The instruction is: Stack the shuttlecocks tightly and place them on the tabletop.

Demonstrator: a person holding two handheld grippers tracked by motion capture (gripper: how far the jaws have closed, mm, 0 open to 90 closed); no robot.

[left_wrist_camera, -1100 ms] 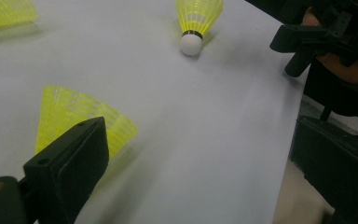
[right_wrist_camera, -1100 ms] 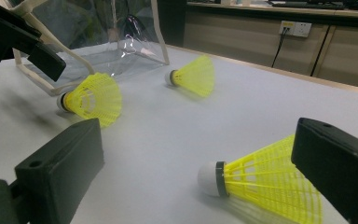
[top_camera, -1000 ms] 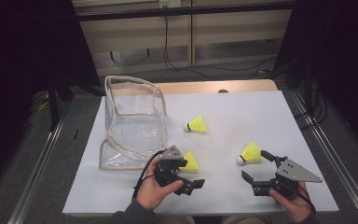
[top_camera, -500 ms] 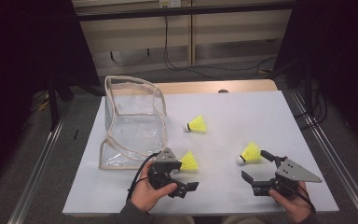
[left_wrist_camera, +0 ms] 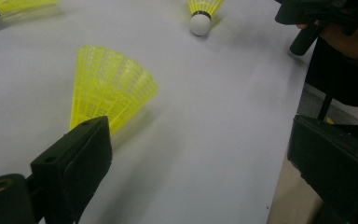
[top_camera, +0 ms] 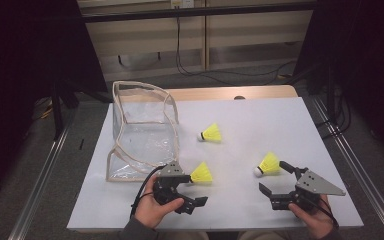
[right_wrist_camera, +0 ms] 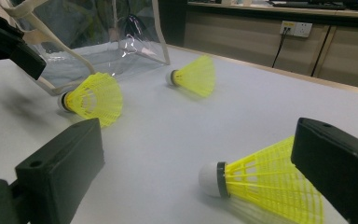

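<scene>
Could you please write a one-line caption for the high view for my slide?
Two hand-held grippers, left and right, open beside three yellow shuttlecocks and a clear bag on a white table.

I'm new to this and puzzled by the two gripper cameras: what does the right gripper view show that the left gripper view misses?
Right gripper view: the clear plastic bag with pale trim and a wall socket. Left gripper view: the person's right hand holding the black right gripper. Both: three yellow plastic shuttlecocks on the white table.
</scene>
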